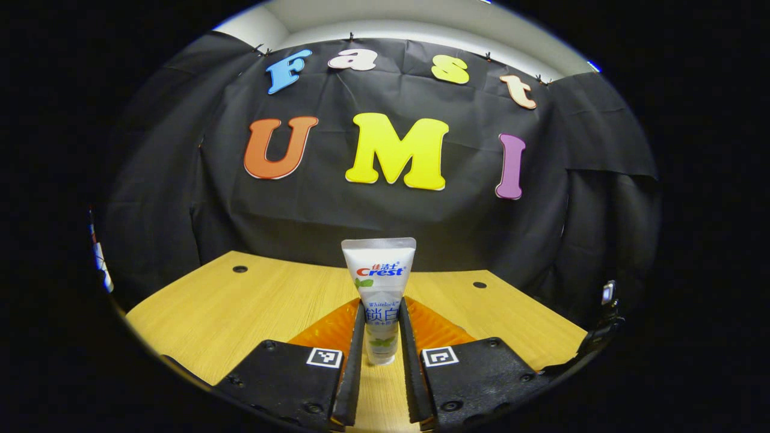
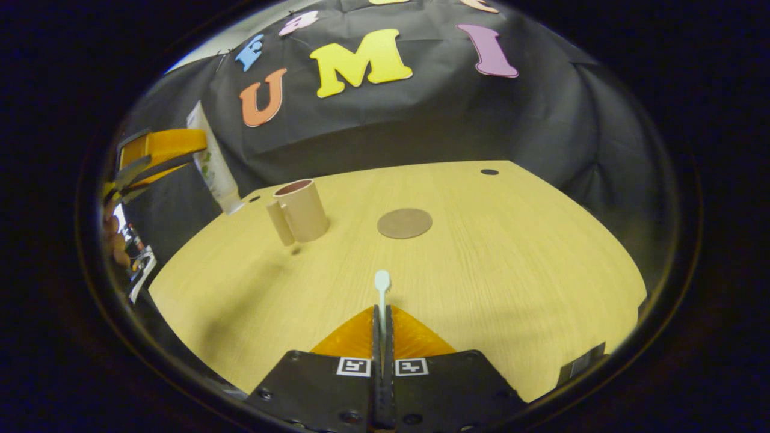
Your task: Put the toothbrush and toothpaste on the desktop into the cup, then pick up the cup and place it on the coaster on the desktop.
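- A staged recording booth, not a lived-in room: black cloth [image 1: 421, 216] hangs pinned as the backdrop on every side, with a pale wall above it.
- A bare light-wood bench [image 2: 481, 252] with round cable holes [image 1: 240, 269] stands against the cloth.
- Bathroom props sit out on it: a cup [image 2: 299, 210] and a round coaster [image 2: 404, 223].
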